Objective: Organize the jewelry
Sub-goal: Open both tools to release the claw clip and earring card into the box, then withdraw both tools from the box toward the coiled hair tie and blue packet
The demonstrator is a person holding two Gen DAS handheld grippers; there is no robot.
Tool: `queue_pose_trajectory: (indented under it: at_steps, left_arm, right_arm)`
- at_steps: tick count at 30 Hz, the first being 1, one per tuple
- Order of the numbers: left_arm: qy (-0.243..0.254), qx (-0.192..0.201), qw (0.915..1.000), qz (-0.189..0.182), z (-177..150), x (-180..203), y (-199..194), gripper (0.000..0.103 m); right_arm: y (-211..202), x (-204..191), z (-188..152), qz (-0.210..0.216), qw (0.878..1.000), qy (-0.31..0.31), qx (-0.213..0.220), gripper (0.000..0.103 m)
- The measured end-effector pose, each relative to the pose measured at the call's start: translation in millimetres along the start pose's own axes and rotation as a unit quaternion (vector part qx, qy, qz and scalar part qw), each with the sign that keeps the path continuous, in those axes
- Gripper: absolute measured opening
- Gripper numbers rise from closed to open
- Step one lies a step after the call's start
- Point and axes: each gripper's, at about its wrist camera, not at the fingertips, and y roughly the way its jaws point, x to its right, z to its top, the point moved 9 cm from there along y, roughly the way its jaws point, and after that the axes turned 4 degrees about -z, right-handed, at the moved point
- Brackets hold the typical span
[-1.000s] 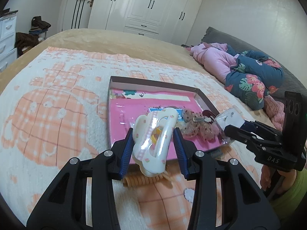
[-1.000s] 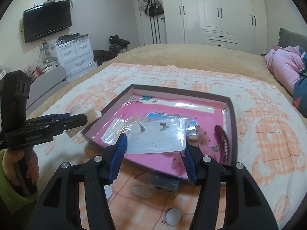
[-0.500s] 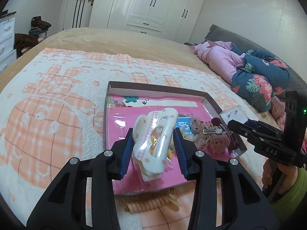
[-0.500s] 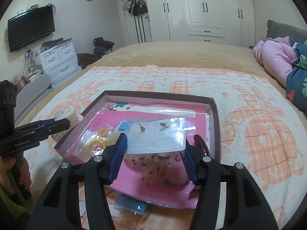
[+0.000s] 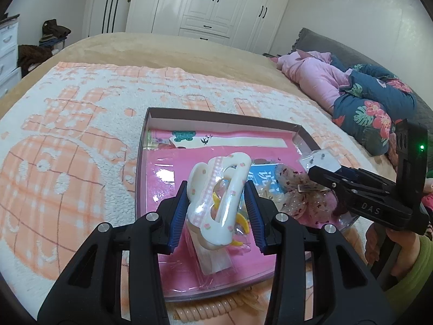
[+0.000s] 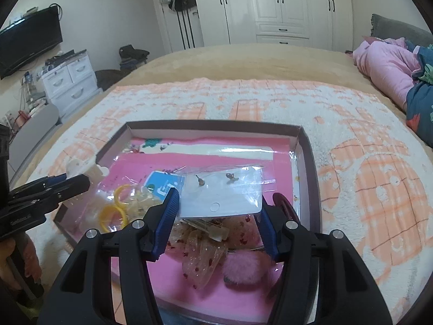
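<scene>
1. Blue-padded, your left gripper point(image 5: 217, 211) pinches a white hair claw point(image 5: 216, 197) above the tray's near edge.
2. Your right gripper point(image 6: 217, 218) clamps a clear earring packet point(image 6: 224, 196) over the same tray.
3. Beneath them, the pink-lined tray point(image 6: 307, 162) holds yellow rings point(image 6: 113, 214), a pink pompom point(image 6: 243, 268) and sheer bows point(image 5: 300, 203).
4. Beyond it, the orange-and-white blanket point(image 5: 67, 135) spreads across the bed.

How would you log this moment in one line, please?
left gripper: grips hair claw | right gripper: grips earring card | both over box
</scene>
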Motion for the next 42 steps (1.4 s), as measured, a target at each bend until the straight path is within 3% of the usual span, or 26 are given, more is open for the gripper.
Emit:
queue_pose_trajectory:
  at_steps: [12,24,30,37,42]
  left_arm:
    - [-0.005,-0.004,1.0,0.0,-5.7,-1.0,5.5,0.033]
    - [-0.003,0.004,1.0,0.001,-4.5,2.0,-4.4,0.033]
    - [-0.004,0.01,0.9999,0.001,-4.8,6.6,-15.6,0.043]
    - [0.002,0.027,0.9996,0.007,-0.9,15.1,-37.3,0.067]
    - [0.008,0.042,0.9991,0.006,0.3,24.2,-57.8,0.078]
  right_arm:
    - [1.3,-7.7,-11.9,-0.001,1.0,-0.006,-0.006,0.057]
    - [-27.2,-9.8,-16.1,-0.003,1.0,-0.015,0.018,0.067]
    - [-49.2,-9.8,-16.0,-0.006,0.999,-0.014,0.037,0.075]
    - [-74.8,-10.6,-10.9,-0.001,0.998,-0.005,0.062,0.084]
    - [-93.6,-11.6,-7.7,0.001,0.997,-0.005,0.077,0.085]
